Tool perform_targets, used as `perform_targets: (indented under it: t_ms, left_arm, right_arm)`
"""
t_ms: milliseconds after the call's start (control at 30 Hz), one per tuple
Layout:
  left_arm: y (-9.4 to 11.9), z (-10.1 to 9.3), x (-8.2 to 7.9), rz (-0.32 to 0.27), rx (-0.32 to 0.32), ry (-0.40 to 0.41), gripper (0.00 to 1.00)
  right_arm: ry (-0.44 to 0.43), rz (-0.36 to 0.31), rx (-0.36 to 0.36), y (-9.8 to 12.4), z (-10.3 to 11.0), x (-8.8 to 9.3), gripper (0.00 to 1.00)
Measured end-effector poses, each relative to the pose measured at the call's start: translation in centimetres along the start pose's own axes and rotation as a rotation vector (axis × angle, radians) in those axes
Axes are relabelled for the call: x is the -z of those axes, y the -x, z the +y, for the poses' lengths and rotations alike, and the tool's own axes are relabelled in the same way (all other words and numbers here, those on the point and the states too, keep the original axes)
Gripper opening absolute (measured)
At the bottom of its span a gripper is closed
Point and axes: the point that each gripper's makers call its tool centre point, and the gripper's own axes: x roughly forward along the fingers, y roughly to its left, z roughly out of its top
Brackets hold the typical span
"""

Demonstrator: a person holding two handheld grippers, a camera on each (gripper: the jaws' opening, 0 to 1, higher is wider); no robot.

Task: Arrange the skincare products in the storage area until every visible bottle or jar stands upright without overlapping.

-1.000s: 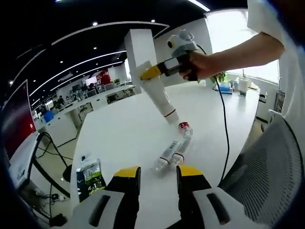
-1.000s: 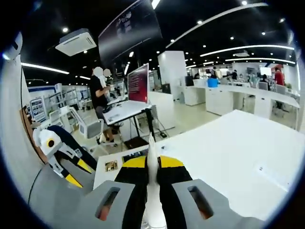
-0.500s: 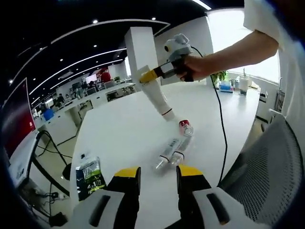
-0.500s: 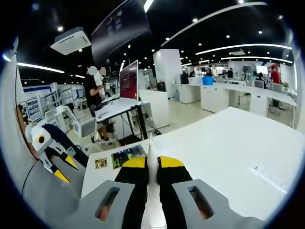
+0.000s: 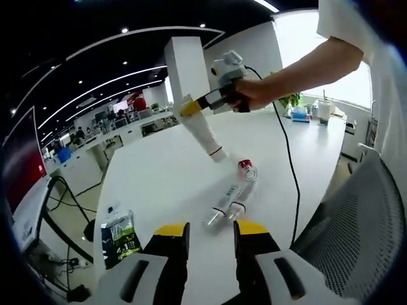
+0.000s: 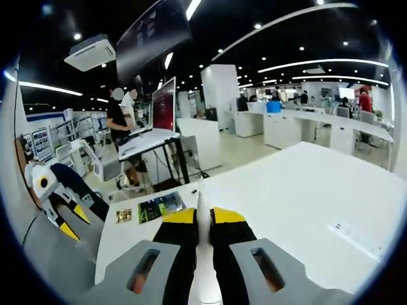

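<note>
Lifted white tube [image 5: 205, 135] now higher above table [image 5: 165, 178], right tool [image 5: 189, 108] clamping it; left tool [image 5: 210, 234] open

The person's right arm [image 5: 318, 60] reaches out bare from a short white sleeve, stretched across above the counter [image 5: 165, 178]. Its hand [image 5: 245, 95] is wrapped round the handle of the right hand-held gripper [image 5: 191, 107], held up in the air with its yellow-tipped jaws pinched tight on the flat end of a white tube [image 5: 205, 135] that hangs down at a slant. The left hand-held gripper [image 5: 203, 230] sits low and near the counter's edge, jaws parted with a clear gap and nothing between them. In the right gripper view it appears again at the left edge [image 6: 63, 213].
</note>
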Motion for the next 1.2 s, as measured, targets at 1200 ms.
perform_targets:
  t_ms: [1200]
  left_arm:
    - [-0.6,-0.2,1.2,0.071,0.011,-0.008,0.29]
  right_arm:
    - [0.061,-0.027,-0.056,-4.1,-4.5,1.1,0.06]
